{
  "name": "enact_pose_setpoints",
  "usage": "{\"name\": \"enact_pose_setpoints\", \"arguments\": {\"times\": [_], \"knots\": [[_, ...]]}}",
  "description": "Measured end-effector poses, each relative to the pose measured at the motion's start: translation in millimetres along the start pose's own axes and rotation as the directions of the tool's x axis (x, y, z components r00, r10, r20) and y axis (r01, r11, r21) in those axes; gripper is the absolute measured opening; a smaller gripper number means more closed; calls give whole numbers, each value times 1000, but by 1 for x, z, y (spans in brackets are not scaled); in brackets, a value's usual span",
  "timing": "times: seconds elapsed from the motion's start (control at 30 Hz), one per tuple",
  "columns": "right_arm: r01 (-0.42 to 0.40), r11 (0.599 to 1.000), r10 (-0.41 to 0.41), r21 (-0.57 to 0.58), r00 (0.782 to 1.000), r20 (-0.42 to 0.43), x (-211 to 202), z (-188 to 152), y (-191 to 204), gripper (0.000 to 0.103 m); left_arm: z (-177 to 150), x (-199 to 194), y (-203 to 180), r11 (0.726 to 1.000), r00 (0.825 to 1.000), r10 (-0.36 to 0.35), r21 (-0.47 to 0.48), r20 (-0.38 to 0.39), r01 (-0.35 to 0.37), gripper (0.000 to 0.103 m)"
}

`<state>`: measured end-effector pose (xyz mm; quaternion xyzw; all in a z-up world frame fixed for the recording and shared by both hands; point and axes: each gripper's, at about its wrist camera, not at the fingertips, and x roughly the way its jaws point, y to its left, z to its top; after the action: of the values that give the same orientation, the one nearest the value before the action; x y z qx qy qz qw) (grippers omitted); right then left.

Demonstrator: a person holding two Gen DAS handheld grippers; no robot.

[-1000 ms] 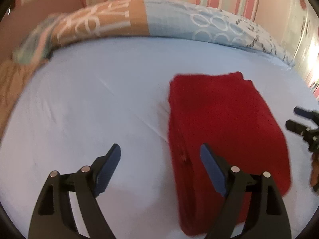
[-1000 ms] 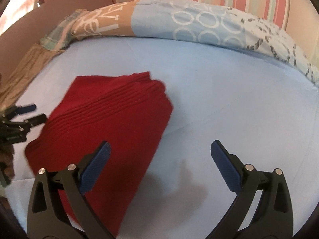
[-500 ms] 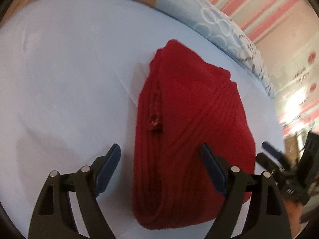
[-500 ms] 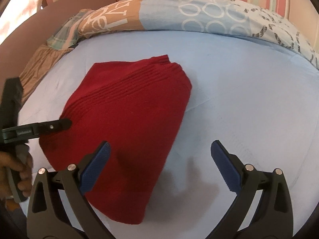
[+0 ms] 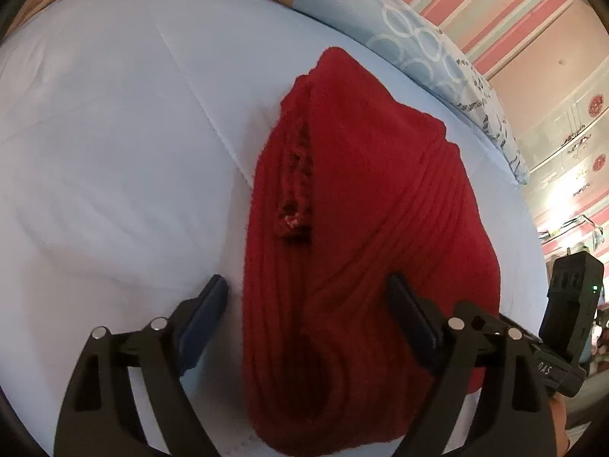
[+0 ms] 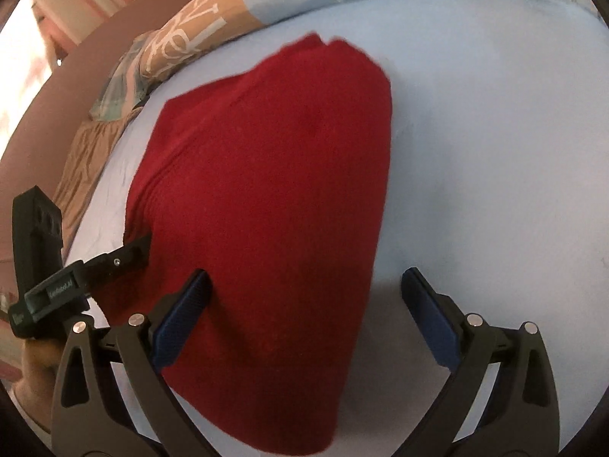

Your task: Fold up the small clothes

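A folded red knit garment (image 5: 365,251) lies on the pale blue bed sheet (image 5: 114,152). My left gripper (image 5: 308,304) hovers low over its near left edge, jaws opening; one finger stands over the sheet, the other over the knit. That red garment (image 6: 266,198) fills the right wrist view too. My right gripper (image 6: 304,304) straddles its near right edge, jaws closing, with the pads apart from the cloth. Each gripper also shows in the other's view: the right gripper (image 5: 563,323) at the garment's right, the left gripper (image 6: 76,278) with a fingertip at its left edge.
A patterned quilt (image 5: 399,30) runs along the bed's far side, below a pink striped wall (image 5: 475,11). A brown bed frame (image 6: 57,122) and a tan cloth (image 6: 87,160) border the left. A hand (image 6: 34,361) grips the left tool. Bare sheet (image 6: 495,152) lies right of the garment.
Both grippers have sunk toward the red garment and rolled, so it fills more of each view. The left gripper's fingertip has come up against the garment's left edge.
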<state>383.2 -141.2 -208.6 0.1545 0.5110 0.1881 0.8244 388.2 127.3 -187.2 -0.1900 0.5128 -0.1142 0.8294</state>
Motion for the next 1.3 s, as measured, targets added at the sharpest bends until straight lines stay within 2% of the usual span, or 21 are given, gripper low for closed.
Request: {"name": "enact_pose_setpoints", "arguments": {"times": [0.03,0.1,0.2,0.3,0.33,0.53,0.63,0.77,1.1,1.3], "knots": [[-15,1000,15,-9,1000,3,0,-1,2,79,0,1,-1,1000,1000,2,6,2,-2,88],[-18,1000,19,-24,1000,7,-1,-1,7,73,-1,3,-2,1000,1000,-2,10,8,2,86],[-29,1000,29,-7,999,14,-4,-1,4,64,-4,3,-4,998,998,-66,-8,10,66,61],[-15,1000,16,-26,999,40,-11,-1,7,49,-7,2,-12,998,998,-64,10,24,63,54],[-2,999,4,-40,999,51,-15,0,10,47,-8,2,-13,998,998,-62,12,30,61,52],[54,992,-42,-116,994,105,-25,-1,25,42,-9,-10,-34,994,997,0,110,72,-8,42],[75,987,-55,-146,990,133,-32,1,31,41,-8,-12,-42,992,997,14,127,81,-24,38],[101,980,-73,-169,984,163,-44,5,34,40,-8,-18,-63,980,994,46,190,103,-65,34],[142,972,-96,-186,967,235,-87,4,34,40,-11,-40,-114,958,986,73,264,152,-111,32],[165,969,-110,-182,954,279,-124,1,25,40,-14,-52,-147,950,984,59,292,171,-108,31]]}}
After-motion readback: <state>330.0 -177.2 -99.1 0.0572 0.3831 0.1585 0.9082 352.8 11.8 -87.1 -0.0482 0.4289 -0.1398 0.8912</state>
